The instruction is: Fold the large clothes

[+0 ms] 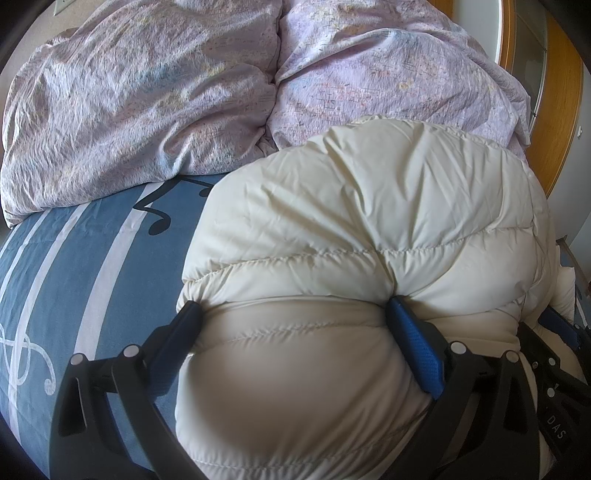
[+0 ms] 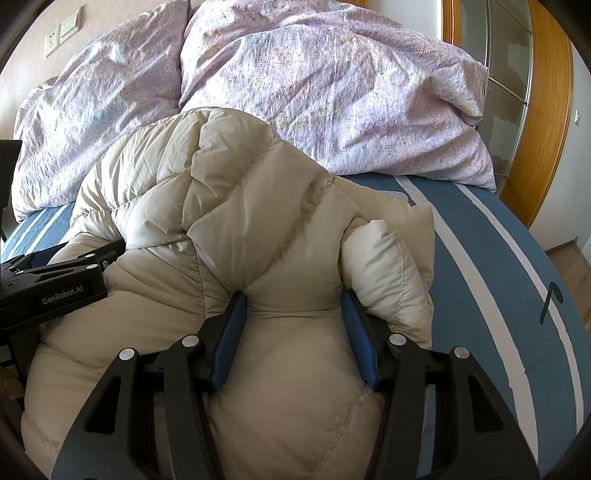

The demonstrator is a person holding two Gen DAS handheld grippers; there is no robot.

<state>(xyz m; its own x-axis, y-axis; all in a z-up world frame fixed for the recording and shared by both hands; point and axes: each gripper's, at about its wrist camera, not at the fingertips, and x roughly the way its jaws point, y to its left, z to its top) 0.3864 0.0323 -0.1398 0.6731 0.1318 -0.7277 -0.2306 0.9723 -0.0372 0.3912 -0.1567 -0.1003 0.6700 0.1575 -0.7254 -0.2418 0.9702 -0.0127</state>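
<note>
A cream quilted down jacket [image 1: 369,206] lies bunched on the blue striped bed sheet [image 1: 92,266]. In the left wrist view my left gripper [image 1: 293,304] stands wide, its blue pads [image 1: 413,339] pressed into a thick puffy fold that bulges between them. In the right wrist view my right gripper [image 2: 293,295] is shut on another thick fold of the jacket [image 2: 229,206], and the fabric puckers at both pads [image 2: 229,332]. A pale cuff or hem roll [image 2: 384,273] sticks out past its right finger. The left gripper [image 2: 55,284] shows at that view's left edge, close beside the jacket.
A crumpled lilac duvet [image 2: 332,96] fills the far half of the bed. A wooden-framed glass wardrobe door [image 2: 517,92] stands to the right. Wall sockets [image 2: 61,35] sit on the wall at the far left. Bare blue sheet [image 2: 498,295] lies right of the jacket.
</note>
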